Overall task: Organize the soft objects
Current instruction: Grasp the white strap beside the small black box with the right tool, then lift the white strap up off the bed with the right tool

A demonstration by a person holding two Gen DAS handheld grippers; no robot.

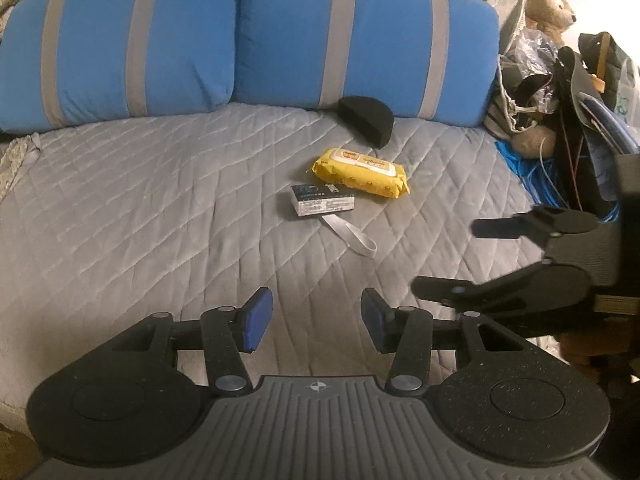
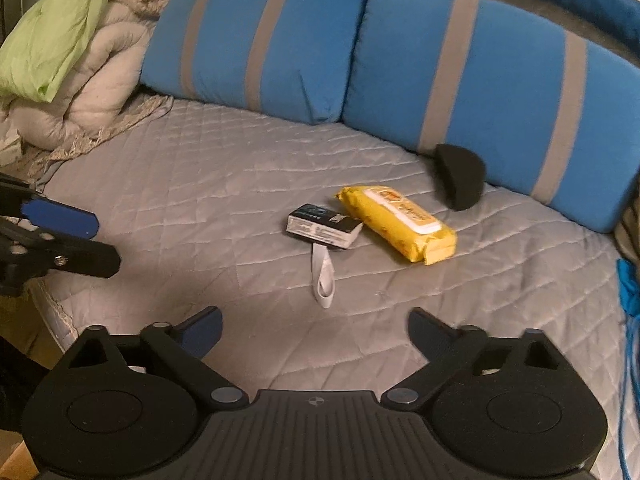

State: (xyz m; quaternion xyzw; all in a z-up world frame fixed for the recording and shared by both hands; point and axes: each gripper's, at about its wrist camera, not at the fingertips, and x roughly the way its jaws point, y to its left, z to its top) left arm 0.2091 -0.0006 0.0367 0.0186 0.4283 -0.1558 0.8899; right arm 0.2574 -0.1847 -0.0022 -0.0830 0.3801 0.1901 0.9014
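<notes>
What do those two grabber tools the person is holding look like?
Both match: the left gripper and right gripper are matte black, with a ribbed grey centre plate bearing a small crosshair mark, two round side discs, silver rivets on jointed linkages, and flat blue pads lining the fingers.

Bare quilted bed (image 2: 200, 184) ahead of my claws, small box (image 2: 325, 226), yellow wipes pack (image 2: 400, 228) and pillows (image 2: 256, 48) beyond.
</notes>
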